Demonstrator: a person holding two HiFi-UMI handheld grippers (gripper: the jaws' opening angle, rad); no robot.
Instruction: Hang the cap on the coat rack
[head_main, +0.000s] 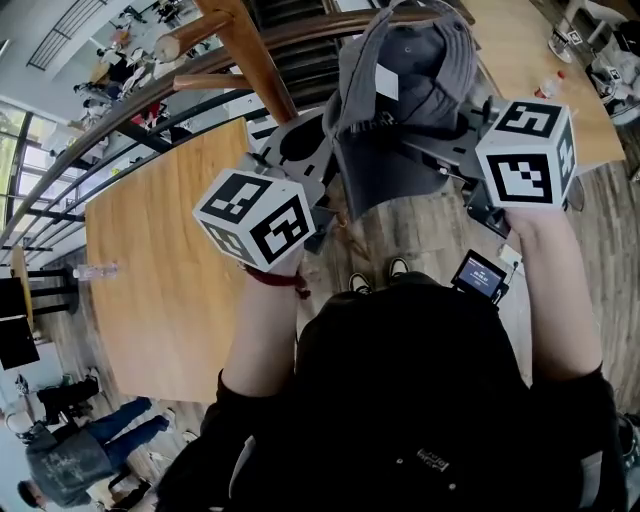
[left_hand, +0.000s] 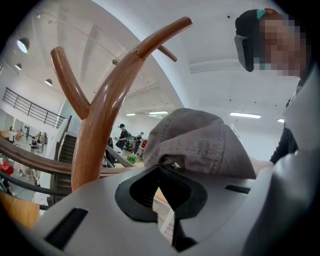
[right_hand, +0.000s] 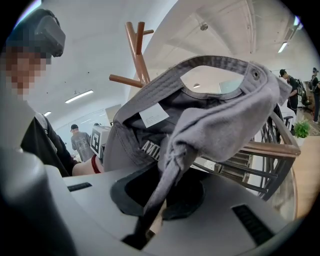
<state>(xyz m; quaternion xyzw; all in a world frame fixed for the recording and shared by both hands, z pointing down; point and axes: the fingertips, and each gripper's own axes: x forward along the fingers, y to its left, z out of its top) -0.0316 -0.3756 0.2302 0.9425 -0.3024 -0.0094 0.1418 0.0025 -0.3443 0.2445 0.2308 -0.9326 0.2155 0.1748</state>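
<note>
The coat rack (head_main: 250, 50) rises just beyond the two tools, its wooden post leaning across the top of the head view with a round-ended peg (head_main: 185, 45) sticking out to the left. From the left gripper view its curved prongs (left_hand: 100, 110) stand just left of the cap (left_hand: 200, 142), apart from it. A curved wooden handrail (right_hand: 272, 149) with dark bars runs behind the rack. A wooden worktop (head_main: 170, 290) lies below on the left with a clear bottle (head_main: 97, 270) on it. A small lit screen (head_main: 482, 275) sits under the right forearm. Bystanders (head_main: 80, 450) stand at the lower left.

The grey cap (head_main: 400, 90) hangs in the air between the tools, just right of the post and touching no peg. Its hollow side faces up toward the head camera, with a white label (head_main: 386, 80) showing. Its long axis runs away from the person. The flat peak (head_main: 375, 175) points back and down toward the person, and the strap arch lies at the far end near the rack.

The left tool (head_main: 322, 135) is drawn narrow, with only a thin slit showing between the pads. The cap's rim sits right at its tips (left_hand: 165, 167) and looks pinched there. The right tool (head_main: 435, 135) is closed on a twisted fold of the cap's fabric (right_hand: 210, 115), which bunches into the jaws (right_hand: 167, 187).
</note>
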